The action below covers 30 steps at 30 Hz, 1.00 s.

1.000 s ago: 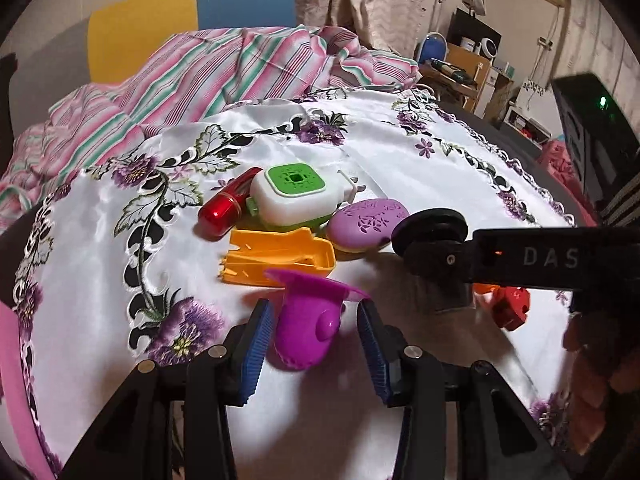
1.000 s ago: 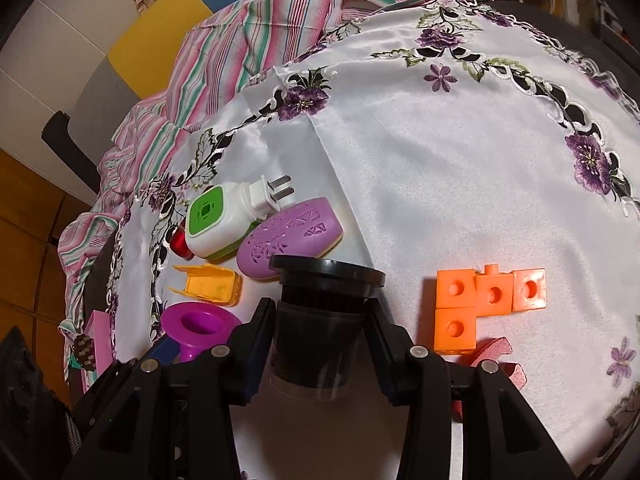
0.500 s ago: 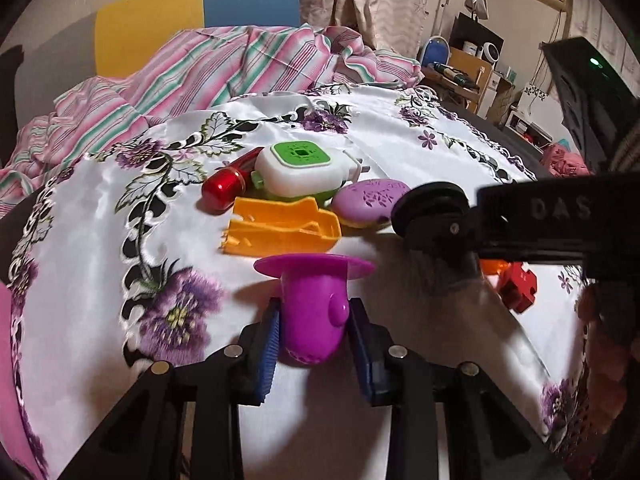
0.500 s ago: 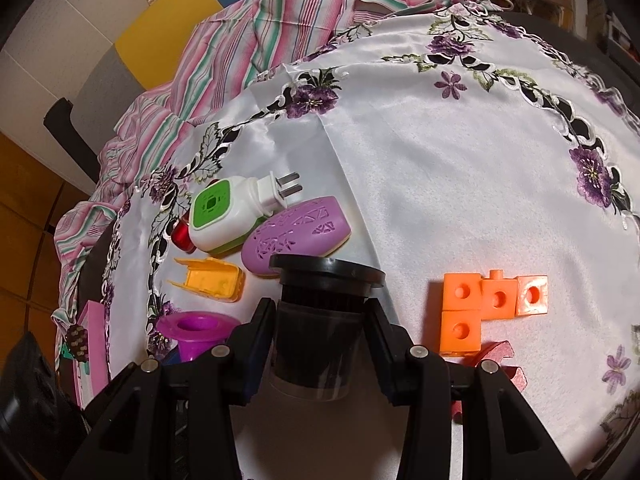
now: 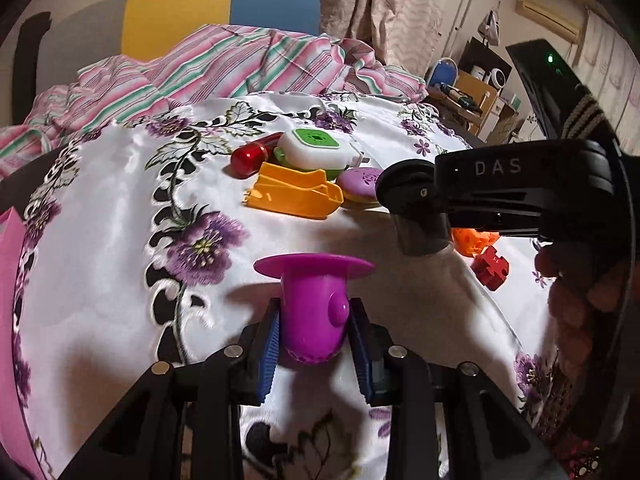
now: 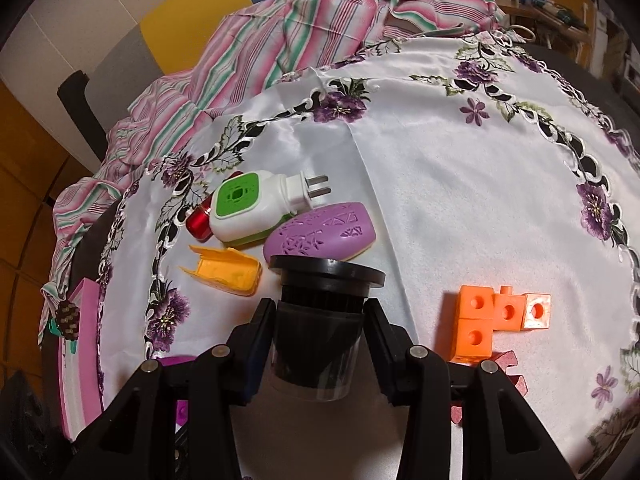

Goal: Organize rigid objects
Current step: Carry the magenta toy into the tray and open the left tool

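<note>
My left gripper is shut on a magenta flanged plug, blue pads pressing both its sides, held above the white flowered cloth. My right gripper is shut on a black cylinder with a wide rim; in the left wrist view that cylinder hangs at the right. On the cloth lie a yellow-orange scoop, a white and green plug-in device, a lilac oval case, a red tube, joined orange cubes and a red piece.
A striped pink blanket bunches at the far side of the table. A pink book lies at the left edge. Cluttered shelves stand far right. A hand holds the right gripper.
My left gripper closed on the magenta plug and has drawn it toward the near side, away from the yellow scoop. The right gripper keeps its hold on the black cylinder, rolled slightly.
</note>
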Available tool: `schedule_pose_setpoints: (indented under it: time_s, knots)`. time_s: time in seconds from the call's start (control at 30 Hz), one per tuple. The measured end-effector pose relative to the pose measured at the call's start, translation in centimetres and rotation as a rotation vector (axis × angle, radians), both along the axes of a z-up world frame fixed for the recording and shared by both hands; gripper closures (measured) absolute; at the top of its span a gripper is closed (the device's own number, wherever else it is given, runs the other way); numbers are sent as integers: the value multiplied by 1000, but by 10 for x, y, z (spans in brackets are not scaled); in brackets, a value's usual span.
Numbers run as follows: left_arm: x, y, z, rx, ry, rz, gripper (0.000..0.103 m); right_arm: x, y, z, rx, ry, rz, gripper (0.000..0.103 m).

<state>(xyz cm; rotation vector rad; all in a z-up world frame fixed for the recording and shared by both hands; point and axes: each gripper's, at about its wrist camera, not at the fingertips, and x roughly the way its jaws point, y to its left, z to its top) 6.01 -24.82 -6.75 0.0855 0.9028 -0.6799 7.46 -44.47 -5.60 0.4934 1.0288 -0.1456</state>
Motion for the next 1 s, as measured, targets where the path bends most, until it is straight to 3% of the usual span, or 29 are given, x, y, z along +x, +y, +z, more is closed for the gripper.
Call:
schedule_pose_setpoints:
  time_s: [0.4, 1.0]
  knots:
    - [-12, 35, 5, -91, 42, 45, 71, 0, 2, 3, -14, -21, 13, 57]
    - [-31, 97, 30, -190, 41, 122, 71, -1, 14, 12, -66, -59, 58, 57]
